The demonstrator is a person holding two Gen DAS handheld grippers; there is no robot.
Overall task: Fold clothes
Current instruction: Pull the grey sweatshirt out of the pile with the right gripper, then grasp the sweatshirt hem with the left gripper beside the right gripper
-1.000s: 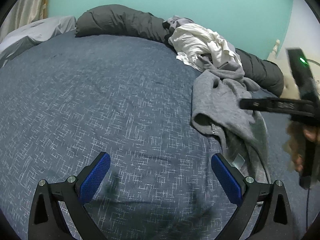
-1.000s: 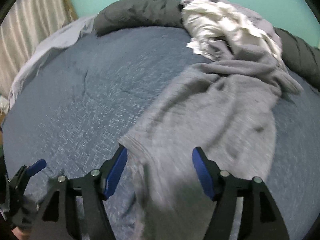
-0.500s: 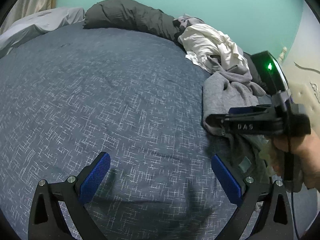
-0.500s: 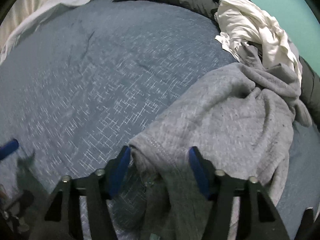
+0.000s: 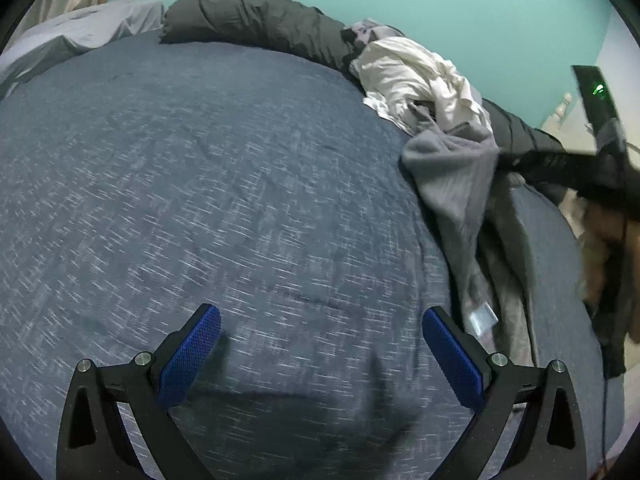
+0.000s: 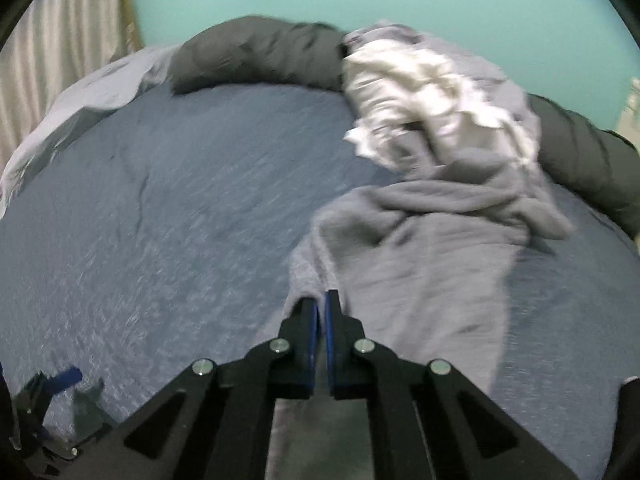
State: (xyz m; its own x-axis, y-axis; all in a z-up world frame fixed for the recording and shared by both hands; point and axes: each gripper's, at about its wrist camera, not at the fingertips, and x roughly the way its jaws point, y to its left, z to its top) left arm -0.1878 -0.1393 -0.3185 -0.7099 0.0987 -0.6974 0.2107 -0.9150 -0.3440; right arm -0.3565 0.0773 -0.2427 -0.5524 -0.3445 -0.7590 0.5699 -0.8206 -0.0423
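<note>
A grey sweatshirt lies crumpled on the blue bedspread at the right side of the bed. My right gripper is shut on the sweatshirt's near edge and holds it lifted a little. In the left wrist view the sweatshirt hangs from the right gripper's black body at the right edge. My left gripper is open and empty, low over the bare bedspread, left of the sweatshirt.
A white garment and more grey clothes are piled behind the sweatshirt. A dark grey rolled duvet runs along the turquoise wall. A pale grey pillow lies at far left. A curtain hangs left.
My right gripper closed on the sweatshirt's edge and lifted it, pulling back. My left gripper stayed open and shifted only slightly over the bedspread.
</note>
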